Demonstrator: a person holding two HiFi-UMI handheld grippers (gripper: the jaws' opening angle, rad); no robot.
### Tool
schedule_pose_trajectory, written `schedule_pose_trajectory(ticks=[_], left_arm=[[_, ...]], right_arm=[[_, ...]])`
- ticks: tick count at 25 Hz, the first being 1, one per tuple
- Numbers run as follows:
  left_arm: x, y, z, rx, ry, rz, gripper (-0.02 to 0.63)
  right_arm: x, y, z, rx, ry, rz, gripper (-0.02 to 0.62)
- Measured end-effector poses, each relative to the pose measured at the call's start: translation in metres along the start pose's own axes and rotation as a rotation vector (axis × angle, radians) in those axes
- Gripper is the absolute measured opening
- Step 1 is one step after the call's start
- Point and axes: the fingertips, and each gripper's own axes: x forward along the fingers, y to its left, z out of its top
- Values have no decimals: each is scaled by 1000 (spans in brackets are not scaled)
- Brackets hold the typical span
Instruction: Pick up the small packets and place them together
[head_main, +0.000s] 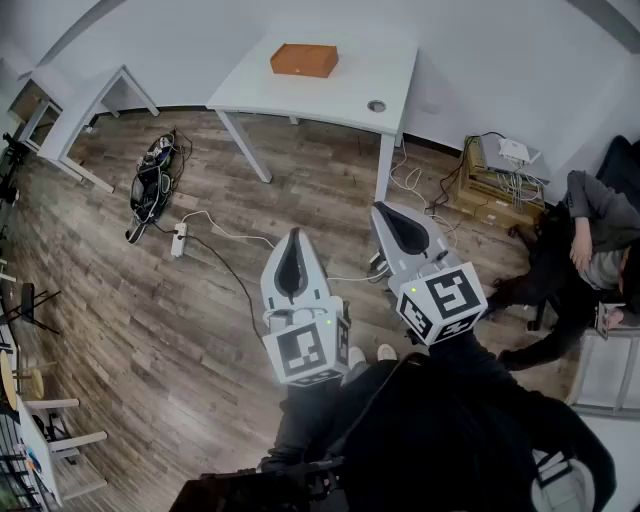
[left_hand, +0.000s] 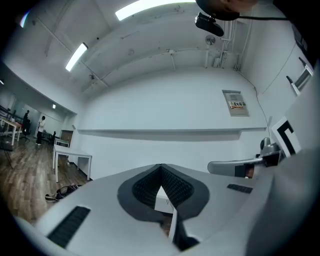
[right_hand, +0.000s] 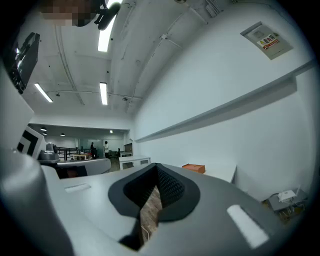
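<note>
Presently: left gripper (head_main: 293, 240) and right gripper (head_main: 388, 213), both with jaws pressed together on nothing, held level over the wood floor (head_main: 200, 310). Well ahead of both, an orange box (head_main: 304, 60) lies on a white table (head_main: 350, 95); the packets cannot be made out. Table legs, a power strip (head_main: 180, 238) and a seated person (head_main: 590, 230) edge the open floor.

Can't make out any contents of the box (head_main: 304, 60) on the table (head_main: 345, 95): too small in the head view. Cut by the right edge there: a seated person (head_main: 590, 235). Cut by the bottom edge: the wearer's dark clothing (head_main: 430, 440). Clipped at lower left: a white frame (head_main: 50, 440), can't tell what.

Can't read the notice (left_hand: 236, 103) in the left gripper view; far figures (left_hand: 42, 129) too small to tell apart.

Same in the right gripper view: notice (right_hand: 267, 39) unreadable, distant figures (right_hand: 106, 148) tiny. Partly hidden behind the right gripper (right_hand: 154, 167): box and table. Clipped by the dark lens rim: cable clutter (right_hand: 286, 200).
</note>
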Motion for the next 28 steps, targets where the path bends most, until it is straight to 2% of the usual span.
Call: schedule_pose_trajectory(ticks=[10,14,28], left_arm=[[-2,-2,-1,-1,3,4,-2],[-3,5,-6,-4,11,7,-2],[-15,85,-41,-20,67,109,-2]], right_arm=[[-1,-1,-3,12,6,2,0],[1,-1,-4,55,-12,18,2],[37,2,-32,61,10,-50,2]])
